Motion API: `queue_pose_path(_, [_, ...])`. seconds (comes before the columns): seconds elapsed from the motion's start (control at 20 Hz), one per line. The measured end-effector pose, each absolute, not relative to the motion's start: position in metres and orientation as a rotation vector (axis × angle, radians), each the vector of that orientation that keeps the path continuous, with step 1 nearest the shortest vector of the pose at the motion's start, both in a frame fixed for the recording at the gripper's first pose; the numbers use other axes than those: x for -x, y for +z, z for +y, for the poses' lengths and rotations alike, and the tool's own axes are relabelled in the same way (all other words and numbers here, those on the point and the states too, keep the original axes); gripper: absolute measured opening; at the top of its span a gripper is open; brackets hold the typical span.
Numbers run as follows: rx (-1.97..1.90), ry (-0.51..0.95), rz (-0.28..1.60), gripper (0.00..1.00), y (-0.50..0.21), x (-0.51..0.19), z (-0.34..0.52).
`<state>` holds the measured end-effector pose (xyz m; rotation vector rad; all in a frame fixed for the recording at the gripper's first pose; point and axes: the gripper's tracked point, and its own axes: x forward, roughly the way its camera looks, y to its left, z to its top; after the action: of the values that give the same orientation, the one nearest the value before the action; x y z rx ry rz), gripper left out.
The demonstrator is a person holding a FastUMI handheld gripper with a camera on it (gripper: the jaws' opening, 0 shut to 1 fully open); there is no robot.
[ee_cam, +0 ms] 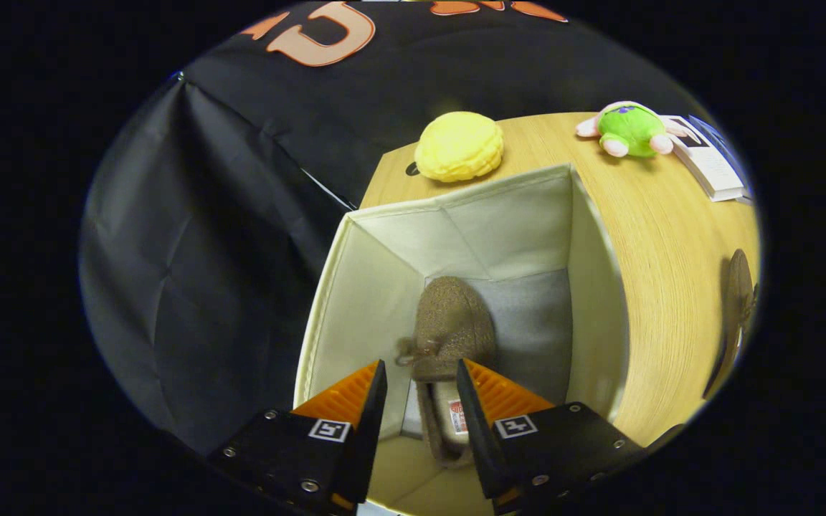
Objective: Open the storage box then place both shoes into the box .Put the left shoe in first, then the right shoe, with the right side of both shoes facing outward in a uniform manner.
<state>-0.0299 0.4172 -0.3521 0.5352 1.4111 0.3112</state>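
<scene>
Jaws apart, gripper (421, 390) hanging over the open storage box (592, 287) w/ a fuzzy brown shoe (450, 330) showing between the fingers, not pinched. Shoe lies on the box floor; 2nd brown shoe (738, 301) waits on the wooden table (671, 244), well right of the box. Beyond the box: yellow plush (459, 145), green plush toy (629, 130), & a book (710, 161).

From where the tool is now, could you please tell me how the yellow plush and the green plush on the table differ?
The yellow plush is a rounded, bun-like dome with a ridged surface; the green plush is a figure with pale pink limbs. The yellow plush sits just beyond the storage box's far wall, while the green plush lies farther right, beside a book. Both rest on the wooden table, beyond the open tool.
</scene>
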Motion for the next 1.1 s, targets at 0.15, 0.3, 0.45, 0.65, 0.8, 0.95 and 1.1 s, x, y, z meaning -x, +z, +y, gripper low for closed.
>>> queue_pose_path(0.15, [-0.549,0.363,1.345,0.68,-0.322,0.029,0.407])
queue_pose_path(0.3, [-0.474,0.361,1.254,0.77,-0.306,0.023,0.370])
queue_pose_path(0.45, [-0.461,0.357,1.195,0.83,-0.288,0.025,0.336])
queue_pose_path(0.65, [-0.407,0.318,1.144,0.89,-0.273,0.031,0.286])
queue_pose_path(0.8, [-0.336,0.276,1.128,0.95,-0.277,0.041,0.245])
queue_pose_path(0.95, [-0.279,0.241,1.141,0.97,-0.291,0.057,0.202])
queue_pose_path(1.1, [-0.269,0.161,1.159,0.98,-0.308,0.069,0.152])
